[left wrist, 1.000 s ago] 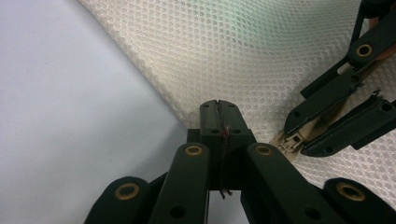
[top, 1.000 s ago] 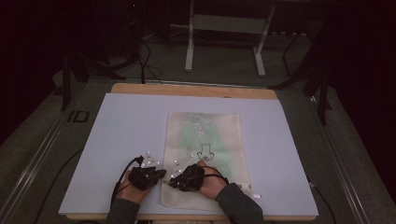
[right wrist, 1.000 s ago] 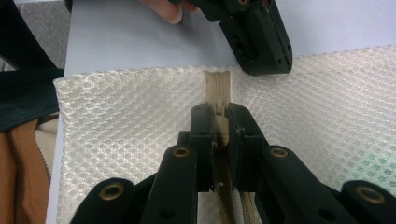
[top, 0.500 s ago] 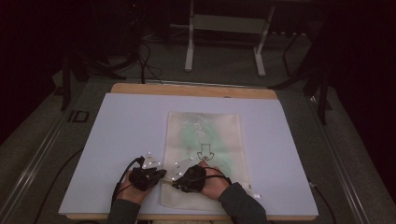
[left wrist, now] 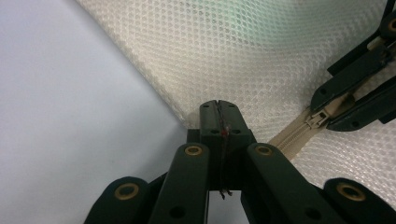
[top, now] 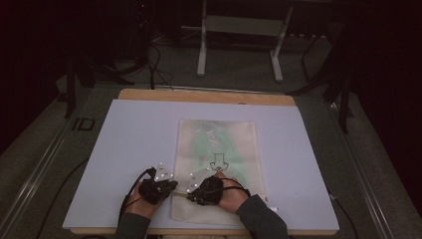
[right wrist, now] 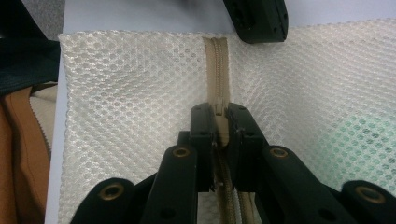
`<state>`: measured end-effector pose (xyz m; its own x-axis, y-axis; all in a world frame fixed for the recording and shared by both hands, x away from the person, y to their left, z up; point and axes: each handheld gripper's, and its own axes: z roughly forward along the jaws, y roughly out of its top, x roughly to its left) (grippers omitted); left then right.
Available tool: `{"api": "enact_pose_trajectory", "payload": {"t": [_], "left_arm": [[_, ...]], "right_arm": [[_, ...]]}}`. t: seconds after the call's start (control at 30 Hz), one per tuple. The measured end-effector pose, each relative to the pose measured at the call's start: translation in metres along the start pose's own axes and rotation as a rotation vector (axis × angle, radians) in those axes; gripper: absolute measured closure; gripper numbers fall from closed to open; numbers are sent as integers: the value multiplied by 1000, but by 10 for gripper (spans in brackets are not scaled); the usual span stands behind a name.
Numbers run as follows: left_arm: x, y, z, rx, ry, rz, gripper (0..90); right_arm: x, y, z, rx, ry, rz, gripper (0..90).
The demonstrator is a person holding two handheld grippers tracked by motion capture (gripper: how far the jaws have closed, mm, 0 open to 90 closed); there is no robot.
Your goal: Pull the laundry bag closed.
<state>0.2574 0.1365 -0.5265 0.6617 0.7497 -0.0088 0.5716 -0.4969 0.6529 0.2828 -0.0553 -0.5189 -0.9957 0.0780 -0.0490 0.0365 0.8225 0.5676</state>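
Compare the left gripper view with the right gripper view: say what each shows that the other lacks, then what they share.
Left gripper view alone: the left gripper shut on the mesh bag's corner, with the zipper slider between the right gripper's jaws farther off.

Right gripper view alone: the right gripper clamped on the zipper slider, the zipper running ahead, and a brown surface beyond the mat's edge.

Both: white mesh, a green tint inside, the pale mat.

Barely any change across the three high-view frames. Right hand (top: 230,193) and its tongs (top: 191,195) sat a touch farther right a second ago; by the half-second mark they had edged slightly left along the near end of the mesh bag (top: 219,149), closing the gap to the left tongs (top: 174,185).
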Motion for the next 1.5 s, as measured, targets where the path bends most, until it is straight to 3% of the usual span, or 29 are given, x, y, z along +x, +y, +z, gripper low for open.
{"api": "enact_pose_trajectory", "payload": {"t": [0.07, 0.27, 0.43, 0.73, 1.1, 1.5], "left_arm": [[-1, 0, -2, -1, -11, -6, 890], [0, -2, -9, -48, -102, -59, 890], [0, -4, -6, -26, -137, -49, 888], [0, -4, -3, 7, -147, -56, 891], [1, -5, -3, 5, -152, -48, 894], [1, -6, -3, -1, -156, -50, 893]], "right_arm": [[0, 0, 0, 2, 1, -2, 822], [-1, -2, 0, -13, 5, 17, 822], [0, 0, 0, -4, 0, 7, 822], [1, 1, 0, 7, -6, -5, 821], [6, 5, -2, 53, -26, -51, 822], [7, 1, -5, 59, -28, -55, 822]]}}
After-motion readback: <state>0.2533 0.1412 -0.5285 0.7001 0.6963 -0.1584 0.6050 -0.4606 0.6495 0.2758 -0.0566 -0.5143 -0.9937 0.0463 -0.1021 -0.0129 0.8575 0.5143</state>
